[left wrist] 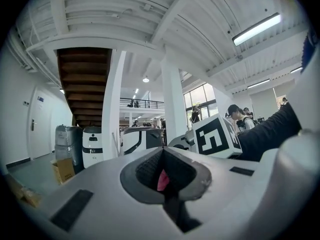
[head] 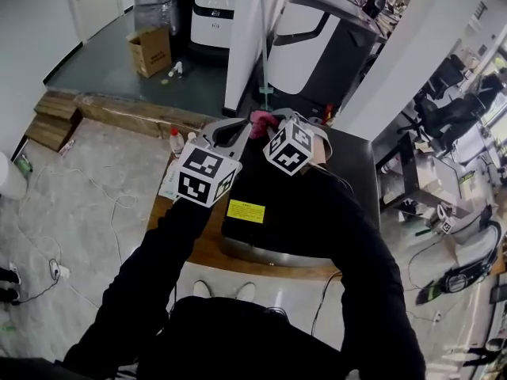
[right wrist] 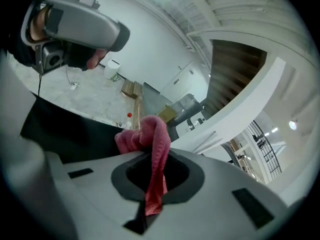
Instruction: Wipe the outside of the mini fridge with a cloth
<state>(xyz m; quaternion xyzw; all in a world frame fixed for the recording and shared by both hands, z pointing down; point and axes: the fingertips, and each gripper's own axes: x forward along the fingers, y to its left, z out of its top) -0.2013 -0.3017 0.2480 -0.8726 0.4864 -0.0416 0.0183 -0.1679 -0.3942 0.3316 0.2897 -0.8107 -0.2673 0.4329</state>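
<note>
The black mini fridge (head: 273,192) with a yellow label (head: 246,210) stands on a wooden table (head: 207,248) below me. Both grippers are raised over its far top edge, their tips meeting at a pink cloth (head: 259,122). In the right gripper view, my right gripper (right wrist: 152,204) is shut on the cloth (right wrist: 150,139), which bunches above the jaws, with the fridge's dark surface (right wrist: 65,129) behind. In the left gripper view, my left gripper (left wrist: 164,184) is shut with a sliver of the pink cloth (left wrist: 162,180) between its jaws; the right gripper's marker cube (left wrist: 216,136) shows beyond.
A red-capped bottle (head: 176,141) stands at the table's far left corner. Beyond are a cardboard box (head: 150,50), white machines (head: 215,10) and a white pillar (head: 245,38). Wooden steps (head: 55,117) and floor cables (head: 103,196) lie to the left.
</note>
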